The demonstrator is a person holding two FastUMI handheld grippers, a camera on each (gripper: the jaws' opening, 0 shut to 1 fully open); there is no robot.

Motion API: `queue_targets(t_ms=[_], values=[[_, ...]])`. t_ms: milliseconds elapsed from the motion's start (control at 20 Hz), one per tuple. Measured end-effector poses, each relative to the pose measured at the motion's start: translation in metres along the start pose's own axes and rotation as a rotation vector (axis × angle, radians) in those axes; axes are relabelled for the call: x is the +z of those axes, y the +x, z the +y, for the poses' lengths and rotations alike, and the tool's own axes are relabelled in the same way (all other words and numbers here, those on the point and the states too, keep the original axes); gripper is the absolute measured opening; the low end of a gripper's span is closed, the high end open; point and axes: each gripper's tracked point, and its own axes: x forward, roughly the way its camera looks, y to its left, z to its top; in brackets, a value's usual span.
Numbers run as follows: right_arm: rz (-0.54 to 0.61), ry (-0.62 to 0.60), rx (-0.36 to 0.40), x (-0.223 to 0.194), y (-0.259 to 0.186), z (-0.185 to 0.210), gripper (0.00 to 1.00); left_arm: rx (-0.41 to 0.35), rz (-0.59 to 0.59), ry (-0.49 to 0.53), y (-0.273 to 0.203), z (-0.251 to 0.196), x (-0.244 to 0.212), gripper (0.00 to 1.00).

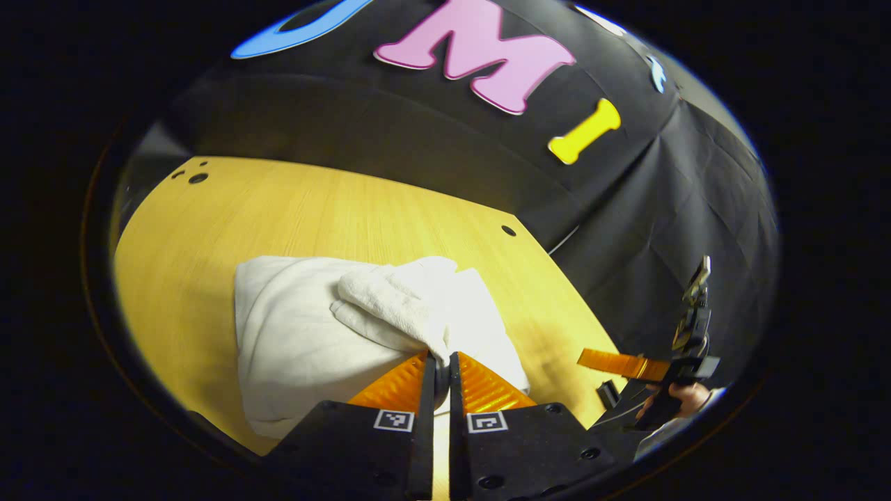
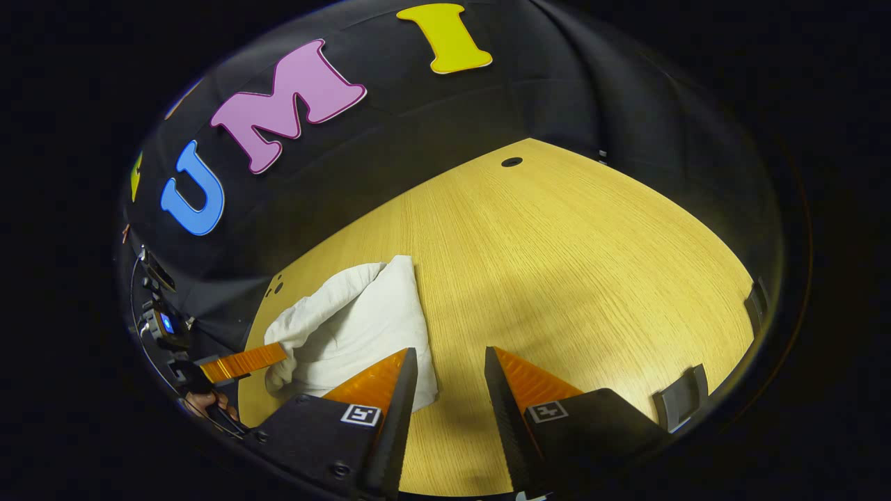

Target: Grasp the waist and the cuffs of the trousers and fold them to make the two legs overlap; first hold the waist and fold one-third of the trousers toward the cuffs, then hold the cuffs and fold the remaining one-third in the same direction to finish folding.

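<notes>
The white trousers lie in a folded bundle on the wooden table. My left gripper is shut on a fold of the cloth at the bundle's near edge, and a thick flap rises from the pinch toward the upper left. In the right gripper view the trousers sit at the left, with the left gripper reaching into their left edge. My right gripper stands open over bare wood just right of the bundle, its left finger overlapping the cloth's edge. The right gripper also shows in the left gripper view, off the table's right edge.
A hand holds the right gripper past the table's edge. Small holes mark the table's far corners. Two grey clips sit on the table's right edge. Bare wood stretches to the right of the trousers. The black cloth wall stands behind.
</notes>
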Motion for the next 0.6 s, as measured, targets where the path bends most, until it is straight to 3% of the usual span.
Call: queue_targets(t_ms=[150, 250, 300, 350, 400, 450, 550, 600], values=[[-0.001, -0.004, 0.0, 0.001, 0.001, 0.0, 0.61, -0.063, 0.031, 0.139, 0.0, -0.02, -0.016, 0.19], [0.0, -0.003, -0.002, 0.001, 0.001, 0.0, 0.61, -0.123, 0.073, 0.218, -0.001, -0.033, -0.031, 0.29], [-0.001, -0.003, -0.003, 0.0, 0.001, 0.0, 0.61, -0.148, 0.094, 0.268, -0.002, -0.039, -0.039, 0.48], [0.001, -0.004, -0.005, 0.0, 0.001, 0.0, 0.61, -0.174, 0.12, 0.33, -0.001, -0.043, -0.048, 0.52], [0.002, -0.006, -0.005, 0.0, 0.001, 0.0, 0.61, -0.197, 0.151, 0.409, -0.001, -0.047, -0.058, 0.6], [0.002, -0.007, -0.006, 0.0, 0.001, 0.0, 0.61, -0.223, 0.186, 0.497, -0.003, -0.05, -0.071, 0.55], [0.003, -0.007, -0.006, 0.0, 0.001, 0.0, 0.62, -0.268, 0.246, 0.676, -0.001, -0.054, -0.097, 0.71], [0.003, -0.006, -0.005, 0.0, 0.0, 0.0, 0.61, -0.293, 0.271, 0.759, 0.0, -0.058, -0.109, 0.7]])
